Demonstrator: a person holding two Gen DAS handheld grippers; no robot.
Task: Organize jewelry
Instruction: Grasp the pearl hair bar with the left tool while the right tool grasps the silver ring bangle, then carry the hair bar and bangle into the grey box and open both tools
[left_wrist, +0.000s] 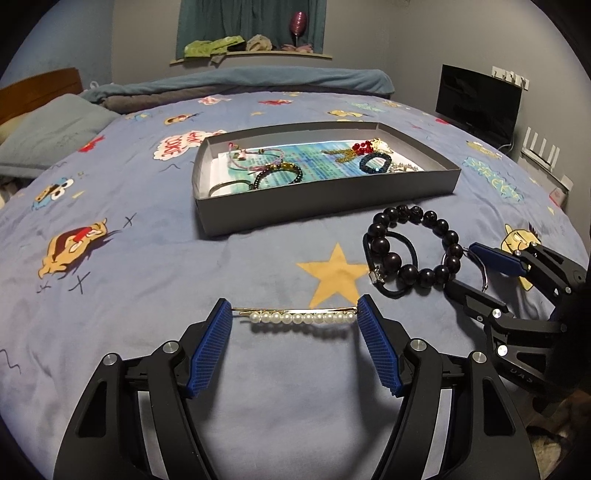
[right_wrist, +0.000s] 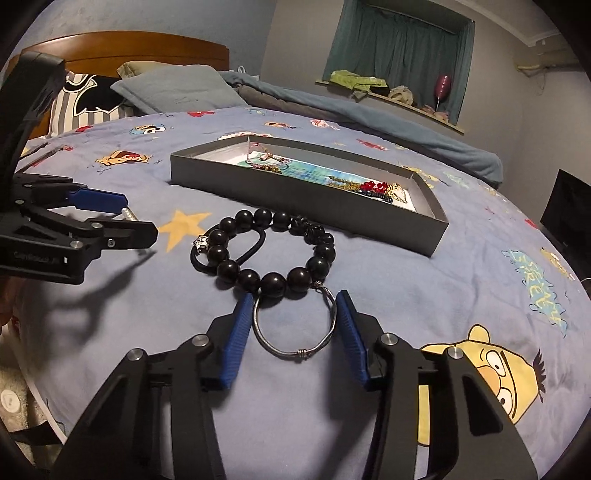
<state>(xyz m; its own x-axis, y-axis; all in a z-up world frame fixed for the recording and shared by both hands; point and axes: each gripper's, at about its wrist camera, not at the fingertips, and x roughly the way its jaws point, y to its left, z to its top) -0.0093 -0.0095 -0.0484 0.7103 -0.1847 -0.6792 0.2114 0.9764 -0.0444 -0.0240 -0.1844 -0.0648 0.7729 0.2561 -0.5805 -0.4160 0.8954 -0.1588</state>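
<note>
The bed (left_wrist: 147, 229) fills both views under a blue cartoon-print cover; its edges run out of frame.

The grey box (left_wrist: 325, 206) sits at centre in the left wrist view and upper centre in the right wrist view. Inside, on a printed sheet, lie several bracelets and chains. The near wall hides part of them in the right wrist view, and the small pieces at the box's right end are hard to make out.

The black bead bracelet (right_wrist: 273, 254) lies on the cover in front of the box, over a black hair tie (right_wrist: 255, 240) that it partly hides.

The left tool (left_wrist: 294, 314), at lower centre of its view, pinches a pearl hair clip (left_wrist: 299, 317) end to end between its blue pads. In the right wrist view only the clip's tip shows, at left.

The right tool (right_wrist: 294, 317), at lower centre of its view, has a pad against each side of a wire bangle (right_wrist: 295, 352). The bangle's far edge touches the bead bracelet. Whether the bangle is off the cover cannot be told.
</note>
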